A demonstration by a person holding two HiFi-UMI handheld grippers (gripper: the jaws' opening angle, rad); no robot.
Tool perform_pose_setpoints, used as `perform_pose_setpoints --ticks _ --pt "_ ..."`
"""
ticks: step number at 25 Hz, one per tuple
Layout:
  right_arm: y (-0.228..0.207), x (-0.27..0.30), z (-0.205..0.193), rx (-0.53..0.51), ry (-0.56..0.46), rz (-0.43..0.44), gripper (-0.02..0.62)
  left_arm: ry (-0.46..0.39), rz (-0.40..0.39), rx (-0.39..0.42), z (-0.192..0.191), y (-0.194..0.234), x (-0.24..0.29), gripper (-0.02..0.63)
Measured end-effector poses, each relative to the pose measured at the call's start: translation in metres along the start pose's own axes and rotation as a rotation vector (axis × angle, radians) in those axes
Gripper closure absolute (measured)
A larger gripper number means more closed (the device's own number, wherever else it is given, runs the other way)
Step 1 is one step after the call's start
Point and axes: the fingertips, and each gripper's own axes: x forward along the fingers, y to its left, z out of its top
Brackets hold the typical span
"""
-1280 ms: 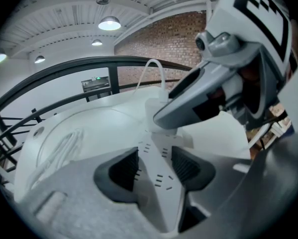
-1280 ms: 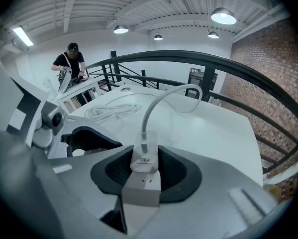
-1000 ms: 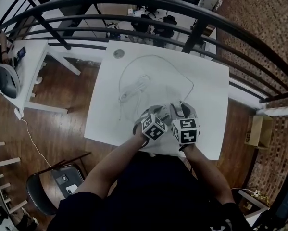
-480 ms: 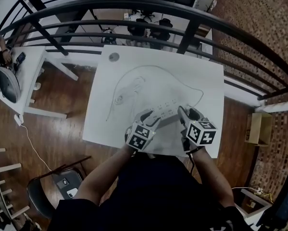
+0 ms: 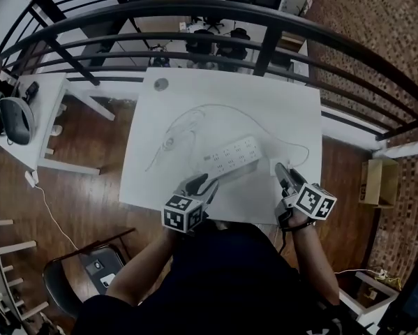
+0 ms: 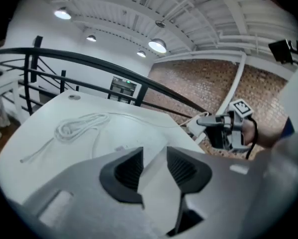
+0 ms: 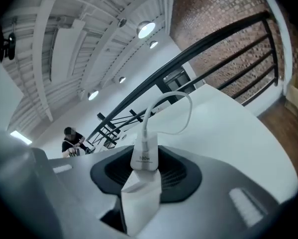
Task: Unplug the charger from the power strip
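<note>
White tabletop [image 5: 287,110] beside the black railing [image 5: 195,7] carried the power strip [image 5: 231,155] aslant near its middle. The right claw [image 5: 280,168] pinched the white charger [image 7: 144,156] apart from the strip, apparently unplugged, its cable [image 7: 145,118] looping away. The left claw [image 6: 154,157], its jaws having just been closing but spread and empty, hung near the strip's left end.
</note>
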Motion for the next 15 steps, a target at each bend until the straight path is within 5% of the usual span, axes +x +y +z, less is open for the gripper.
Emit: perform_pose_setpoints --ticks 15 --pt "-0.055 -0.002 -0.059 0.274 0.071 0.057 0.453 -0.035 -0.012 -0.06 0.005 -0.027 -0.002 0.456"
